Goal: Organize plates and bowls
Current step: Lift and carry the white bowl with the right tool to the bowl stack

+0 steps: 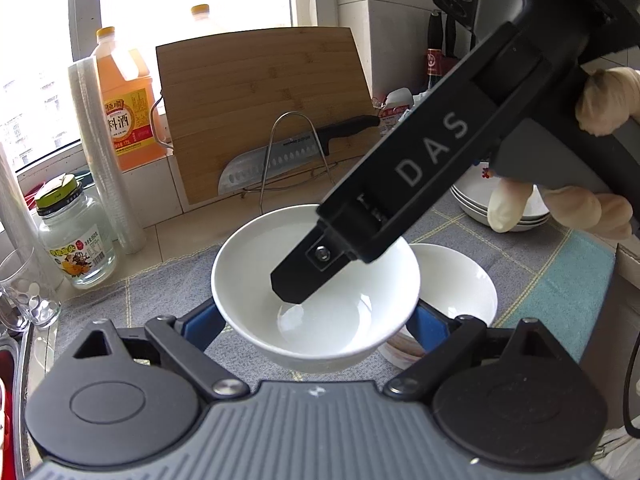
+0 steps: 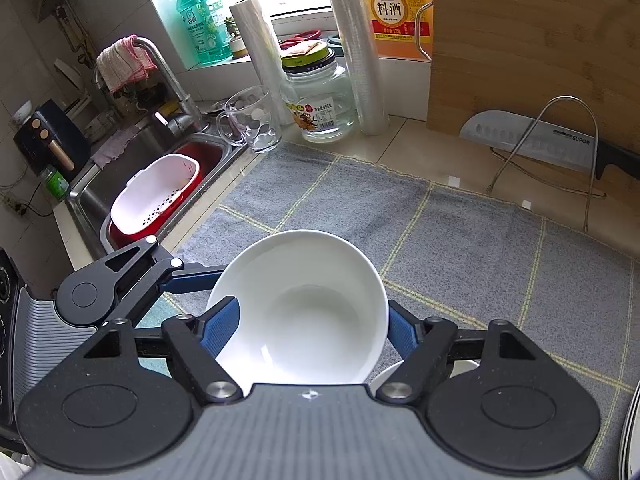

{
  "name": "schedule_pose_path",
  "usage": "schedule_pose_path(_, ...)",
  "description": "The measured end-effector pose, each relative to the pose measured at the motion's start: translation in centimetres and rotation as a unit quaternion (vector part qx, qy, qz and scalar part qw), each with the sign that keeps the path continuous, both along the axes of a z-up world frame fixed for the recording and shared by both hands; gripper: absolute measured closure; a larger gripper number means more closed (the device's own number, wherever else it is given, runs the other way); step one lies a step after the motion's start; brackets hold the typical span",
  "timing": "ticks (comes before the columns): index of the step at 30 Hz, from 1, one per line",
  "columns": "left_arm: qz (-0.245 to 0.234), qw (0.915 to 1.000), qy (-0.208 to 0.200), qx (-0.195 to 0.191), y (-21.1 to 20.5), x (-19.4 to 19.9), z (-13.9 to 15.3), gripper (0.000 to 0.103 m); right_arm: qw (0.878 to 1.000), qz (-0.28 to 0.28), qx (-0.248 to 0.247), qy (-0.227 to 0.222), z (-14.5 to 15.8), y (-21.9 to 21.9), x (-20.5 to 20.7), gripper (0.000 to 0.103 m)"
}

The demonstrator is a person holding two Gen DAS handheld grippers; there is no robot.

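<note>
From my left wrist camera, the black arm of the right gripper (image 1: 304, 280) crosses the upper right of the frame and covers part of the stack of shallow white plates (image 1: 472, 196) and the far rim of the glossy white ceramic bowl (image 1: 320, 312), whose base drops behind the grey gripper body at the bottom edge, so I cannot see where the blue pads (image 1: 202, 326) meet its wall. A second white bowl (image 1: 456, 280) at centre right is half hidden behind the first. In my right wrist camera, the black handle of the steel cleaver (image 2: 532, 142) runs off the right edge, and the small print on the clear glass jar (image 2: 320, 108) is too small to read.
</note>
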State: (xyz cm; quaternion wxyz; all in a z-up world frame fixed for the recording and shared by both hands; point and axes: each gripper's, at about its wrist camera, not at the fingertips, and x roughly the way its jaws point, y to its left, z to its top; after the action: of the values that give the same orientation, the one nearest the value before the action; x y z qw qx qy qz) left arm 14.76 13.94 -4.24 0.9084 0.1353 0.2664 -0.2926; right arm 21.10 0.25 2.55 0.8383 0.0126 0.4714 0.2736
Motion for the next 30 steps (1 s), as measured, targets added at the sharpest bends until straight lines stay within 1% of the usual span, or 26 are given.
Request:
schedule_pose_path(11, -0.032, 0.9995, -0.001, -0.007, -2.4, 0.2, 0.1, 0.008, 0.999, -0.039, -0.003, -0.006, 0.3, -3.2, -0.9, 0.021)
schedule_pose_path(22, -0.062, 0.9978, 0.021, -0.014, -5.2, 0.3, -0.7, 0.008, 0.997, -0.08, -0.011, -0.001, -0.3, -6.3, -2.0, 0.021)
schedule_pose_path(30, -0.075, 0.9966, 0.034, -0.004, -6.7, -0.2, -1.6, 0.008, 0.995, -0.096, -0.016, 0.011, -1.3, -7.8, -3.1, 0.021)
